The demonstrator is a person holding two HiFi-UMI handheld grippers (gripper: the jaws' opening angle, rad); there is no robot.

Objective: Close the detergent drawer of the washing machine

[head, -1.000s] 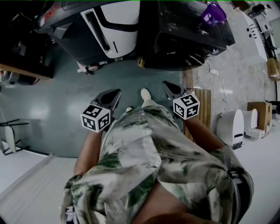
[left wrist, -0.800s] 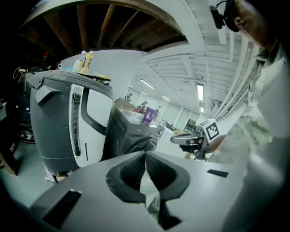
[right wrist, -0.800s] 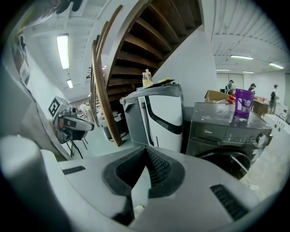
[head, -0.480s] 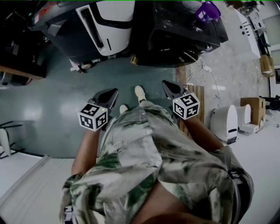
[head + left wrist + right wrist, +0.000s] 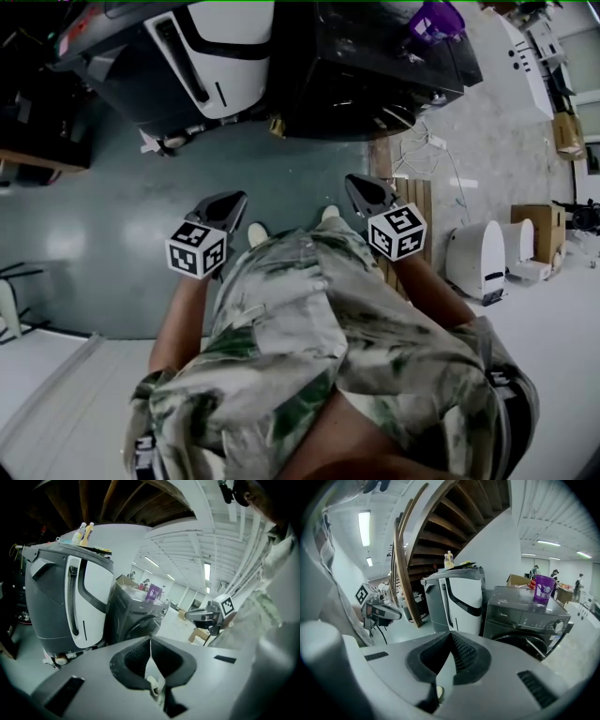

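The dark washing machine (image 5: 375, 66) stands at the top of the head view, well ahead of me, with a purple detergent bottle (image 5: 433, 21) on its lid. In the right gripper view its front panel (image 5: 529, 616) looks flush; I can make out no drawer sticking out. My left gripper (image 5: 230, 202) and right gripper (image 5: 361, 187) hang at waist height over the floor, far from the machine. The left gripper (image 5: 150, 641) has its pads together with nothing between them. So does the right gripper (image 5: 450, 637).
A tall grey-and-white appliance (image 5: 225, 47) stands left of the washer, with bottles (image 5: 448, 559) on top. A wooden pallet (image 5: 417, 202), floor cables (image 5: 441, 150), white devices (image 5: 480, 258) and a cardboard box (image 5: 534, 220) lie to the right. A wooden staircase (image 5: 422, 550) rises behind.
The machines have slid left and up in the head view as I moved. Both grippers shifted slightly with my body and stayed shut. My feet have changed place.
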